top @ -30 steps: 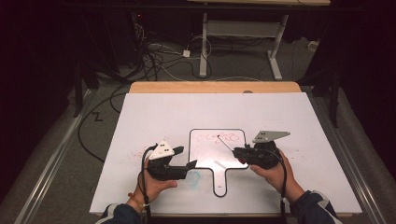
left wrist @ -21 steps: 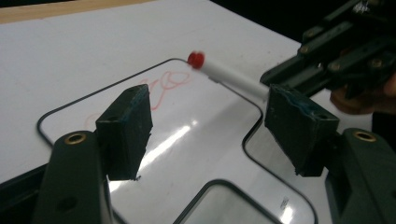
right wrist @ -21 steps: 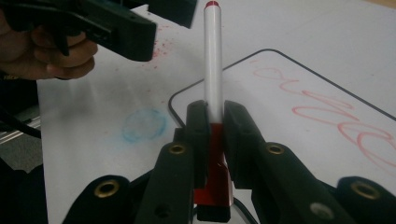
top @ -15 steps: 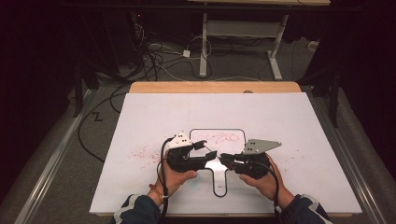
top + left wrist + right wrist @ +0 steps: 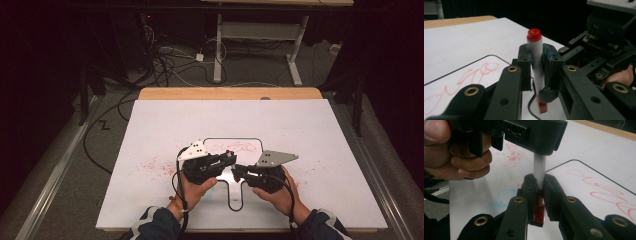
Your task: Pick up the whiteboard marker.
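White sheet covers a wooden table in a dark room, cables on the floor behind; red specks on the sheet. A small whiteboard with red scribble lies mid-sheet. Above its handle both grippers meet on one red-capped marker: left gripper, jaws just closed, pinches the white barrel; right gripper clamps the red lower end.
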`<control>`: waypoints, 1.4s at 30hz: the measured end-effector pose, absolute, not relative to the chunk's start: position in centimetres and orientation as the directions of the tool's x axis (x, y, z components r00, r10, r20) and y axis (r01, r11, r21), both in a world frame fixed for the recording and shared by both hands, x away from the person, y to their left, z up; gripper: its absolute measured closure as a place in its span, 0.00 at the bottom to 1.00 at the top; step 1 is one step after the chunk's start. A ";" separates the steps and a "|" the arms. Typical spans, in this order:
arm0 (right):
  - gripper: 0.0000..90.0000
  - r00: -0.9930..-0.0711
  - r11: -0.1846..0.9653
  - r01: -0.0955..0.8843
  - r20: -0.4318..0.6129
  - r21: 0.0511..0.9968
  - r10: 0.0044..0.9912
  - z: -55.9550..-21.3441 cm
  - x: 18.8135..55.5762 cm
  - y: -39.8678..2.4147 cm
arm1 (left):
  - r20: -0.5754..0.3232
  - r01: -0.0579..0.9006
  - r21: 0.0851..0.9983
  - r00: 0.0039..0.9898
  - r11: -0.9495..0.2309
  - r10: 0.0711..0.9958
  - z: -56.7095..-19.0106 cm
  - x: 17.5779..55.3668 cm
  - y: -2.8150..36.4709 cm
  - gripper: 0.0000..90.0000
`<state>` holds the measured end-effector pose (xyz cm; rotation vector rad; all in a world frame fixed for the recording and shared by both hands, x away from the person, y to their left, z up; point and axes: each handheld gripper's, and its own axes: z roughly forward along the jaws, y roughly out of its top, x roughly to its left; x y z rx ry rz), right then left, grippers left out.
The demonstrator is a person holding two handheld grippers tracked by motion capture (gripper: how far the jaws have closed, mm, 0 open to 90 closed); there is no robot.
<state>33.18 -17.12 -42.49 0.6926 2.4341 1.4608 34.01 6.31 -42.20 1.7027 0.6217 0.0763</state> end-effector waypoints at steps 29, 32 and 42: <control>0.33 -0.651 0.425 0.158 -0.229 0.891 0.723 -42.6 31.4 -26.7 | -0.038 0.216 0.952 0.786 -0.215 0.618 -41.4 34.8 10.1 0.87; 0.33 -0.636 0.413 0.181 -0.214 0.892 0.741 -43.0 31.1 -28.0 | -0.032 0.215 0.951 0.782 -0.221 0.623 -41.3 34.8 10.3 0.87; 0.31 -0.591 0.420 0.242 -0.210 0.875 0.779 -44.6 30.2 -30.6 | -0.038 0.228 0.951 0.755 -0.207 0.654 -41.5 35.1 10.8 0.87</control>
